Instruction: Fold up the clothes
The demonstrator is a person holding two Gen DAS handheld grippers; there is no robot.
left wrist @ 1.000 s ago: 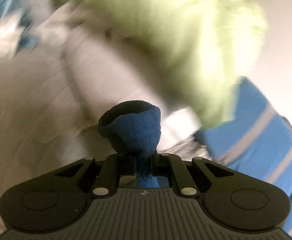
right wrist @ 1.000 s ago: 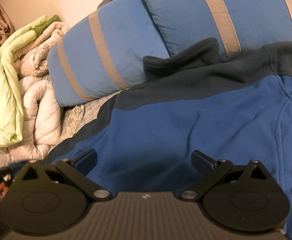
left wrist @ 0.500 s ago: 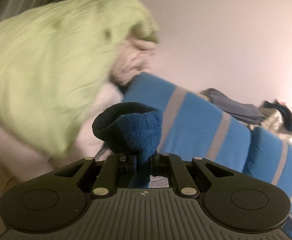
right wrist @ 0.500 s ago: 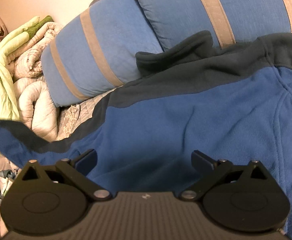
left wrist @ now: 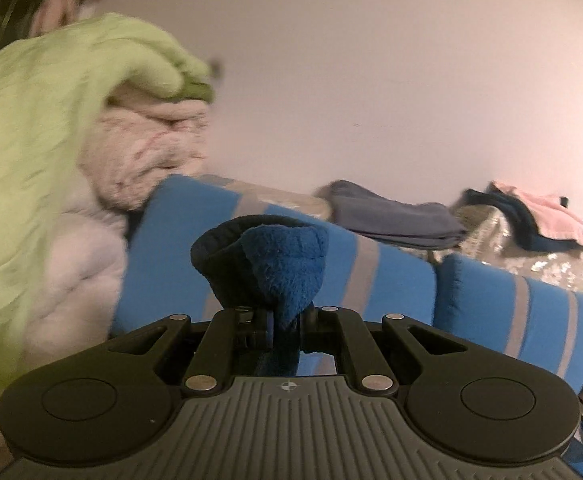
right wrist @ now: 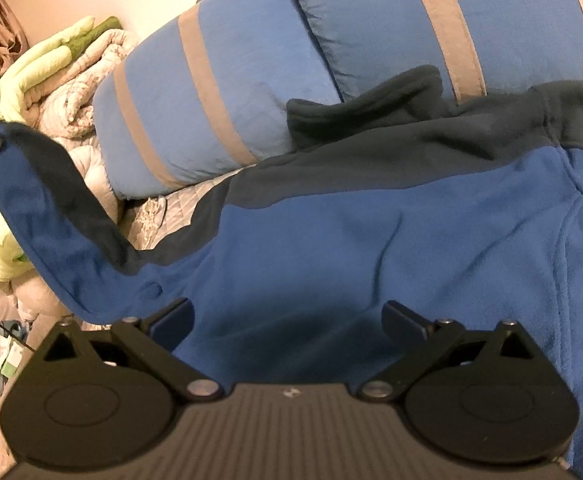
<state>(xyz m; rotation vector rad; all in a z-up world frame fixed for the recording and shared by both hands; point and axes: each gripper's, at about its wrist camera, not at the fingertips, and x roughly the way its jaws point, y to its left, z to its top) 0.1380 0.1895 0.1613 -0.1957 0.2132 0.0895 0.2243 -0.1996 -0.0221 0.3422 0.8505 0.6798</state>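
While its body is spread across a bed, a blue fleece jacket [right wrist: 371, 248] is held up by one sleeve cuff [left wrist: 279, 264].

The cuff is pinched between the closed fingers of the left gripper [left wrist: 285, 330] and lifted clear of the bedding, in front of two blue striped pillows [left wrist: 259, 248]. The right gripper [right wrist: 287, 320] is held just above the jacket's front with its fingers spread wide and nothing between them. A pile of green and pale quilts [right wrist: 59, 80] is stacked beside the pillows.
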